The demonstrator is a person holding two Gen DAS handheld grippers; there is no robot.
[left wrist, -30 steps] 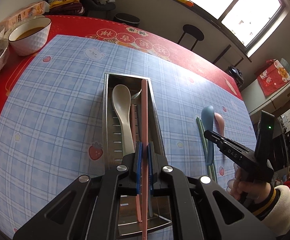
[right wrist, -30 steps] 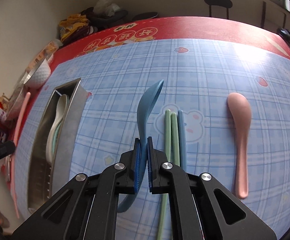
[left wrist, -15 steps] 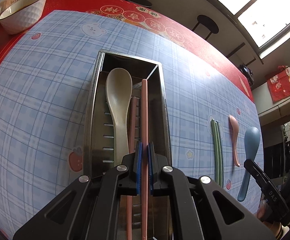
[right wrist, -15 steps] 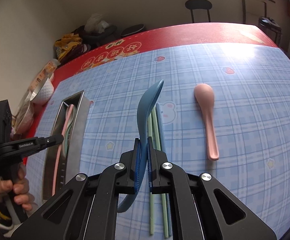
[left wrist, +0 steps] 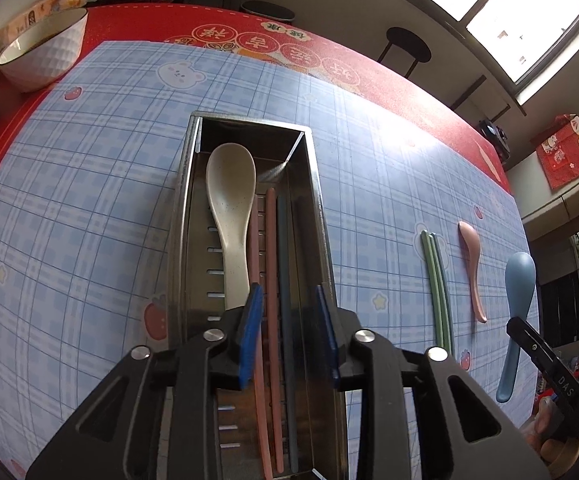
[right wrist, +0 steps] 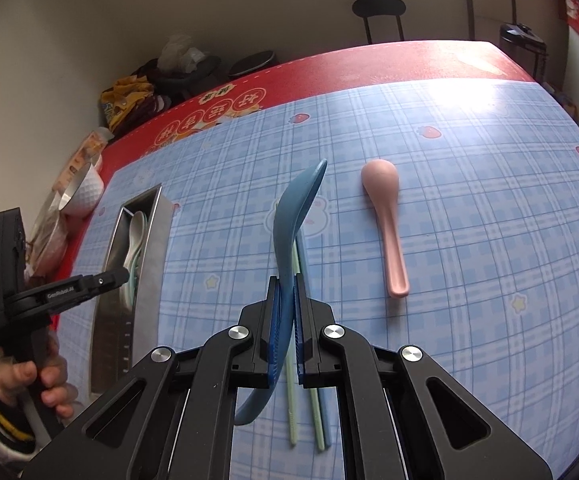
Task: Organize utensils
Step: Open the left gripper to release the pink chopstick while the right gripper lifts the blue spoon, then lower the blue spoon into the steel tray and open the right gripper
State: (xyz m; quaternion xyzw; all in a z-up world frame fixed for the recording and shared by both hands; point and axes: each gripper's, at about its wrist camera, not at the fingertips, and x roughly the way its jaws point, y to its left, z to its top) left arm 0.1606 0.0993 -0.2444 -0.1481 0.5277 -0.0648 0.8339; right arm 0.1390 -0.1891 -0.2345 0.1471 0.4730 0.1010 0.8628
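Note:
A steel utensil tray [left wrist: 187,216] lies on the blue checked mat; it also shows in the right wrist view [right wrist: 151,256]. In it lie a cream spoon [left wrist: 231,200], pink chopsticks [left wrist: 270,264] and a dark blue chopstick [left wrist: 285,280]. My left gripper [left wrist: 289,300] is open just above the tray's near half, over the chopsticks. My right gripper [right wrist: 288,292] is shut on a blue spoon [right wrist: 295,208], also visible in the left wrist view [left wrist: 518,292], held above the mat. Green and blue chopsticks [right wrist: 309,420] and a pink spoon [right wrist: 385,216] lie on the mat.
A white bowl [left wrist: 43,54] and a bag stand at the far left on the red tablecloth [left wrist: 169,24]. Snack packs and clothes sit beyond the table's far edge. A stool [right wrist: 377,10] stands behind the table.
My left gripper has opened and let go of the pink chopstick, which now lies in the tray. My right gripper has lifted the blue spoon higher and toward the right.

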